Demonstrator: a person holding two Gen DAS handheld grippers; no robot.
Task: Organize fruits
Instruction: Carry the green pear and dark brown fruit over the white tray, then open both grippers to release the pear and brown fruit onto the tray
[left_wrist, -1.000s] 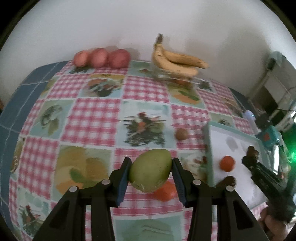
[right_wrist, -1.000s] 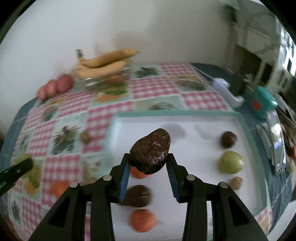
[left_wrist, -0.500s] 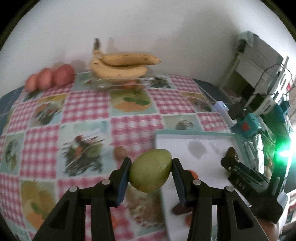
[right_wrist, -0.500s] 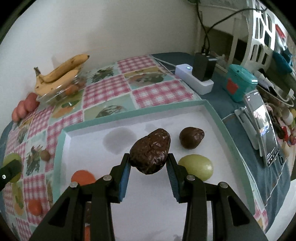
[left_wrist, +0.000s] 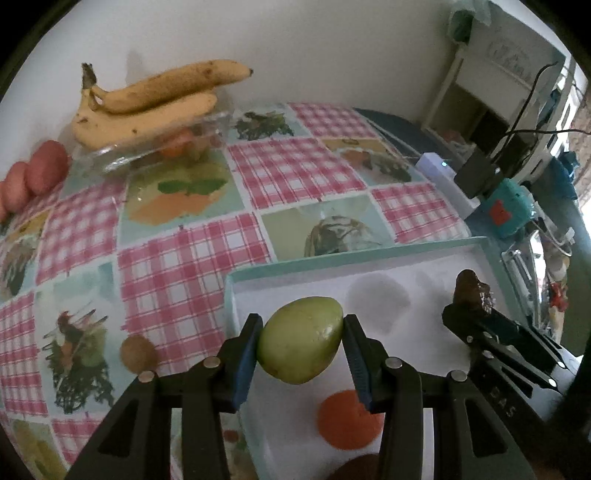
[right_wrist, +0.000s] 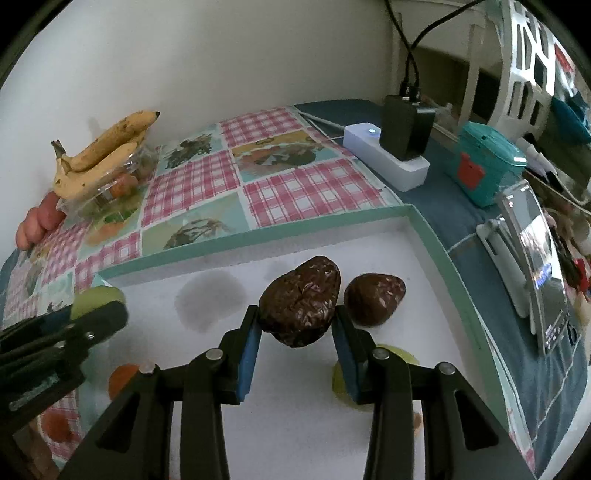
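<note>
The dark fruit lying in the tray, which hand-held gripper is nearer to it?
Right. The right hand-held gripper hovers just beside the dark fruit; the left hand-held gripper is over the tray's far side.

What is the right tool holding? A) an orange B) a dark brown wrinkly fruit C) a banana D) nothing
B: in the right wrist view, the right tool is shut on a dark brown wrinkly fruit, held between its blue pads above the white tray. The bananas sit far off by the wall.
</note>
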